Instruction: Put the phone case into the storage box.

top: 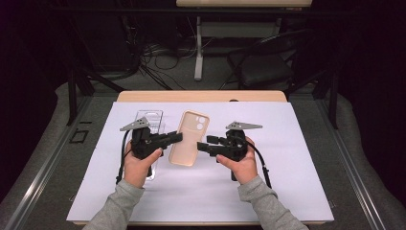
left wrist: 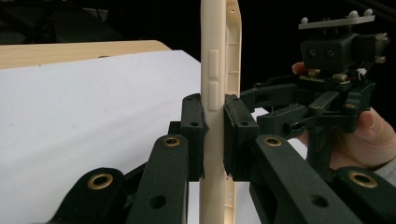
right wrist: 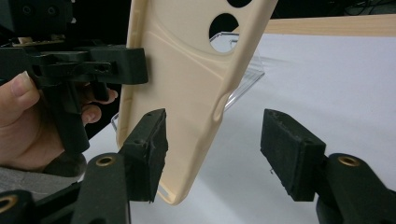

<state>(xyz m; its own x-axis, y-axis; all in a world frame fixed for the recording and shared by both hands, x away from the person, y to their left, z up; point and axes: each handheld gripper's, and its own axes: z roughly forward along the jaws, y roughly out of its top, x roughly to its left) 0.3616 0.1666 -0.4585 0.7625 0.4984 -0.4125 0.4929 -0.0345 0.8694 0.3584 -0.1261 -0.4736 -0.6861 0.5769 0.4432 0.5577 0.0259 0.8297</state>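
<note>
— What do the left gripper's (left wrist: 214, 135) jaws hold?
— The edge of a cream phone case (left wrist: 218, 56), standing upright, both pads pressed on it.
— And beyond it?
— To the right, the right gripper (left wrist: 268, 100) in a hand (left wrist: 362, 140); to the left, white sheet (left wrist: 93, 116) on the table (left wrist: 70, 52).

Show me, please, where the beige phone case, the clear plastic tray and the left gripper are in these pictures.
beige phone case (top: 187, 139): high view, middle of its back.
clear plastic tray (top: 149, 117): high view, its far end.
left gripper (left wrist: 214, 135): left gripper view, between the pads clamping the case edge.
</note>
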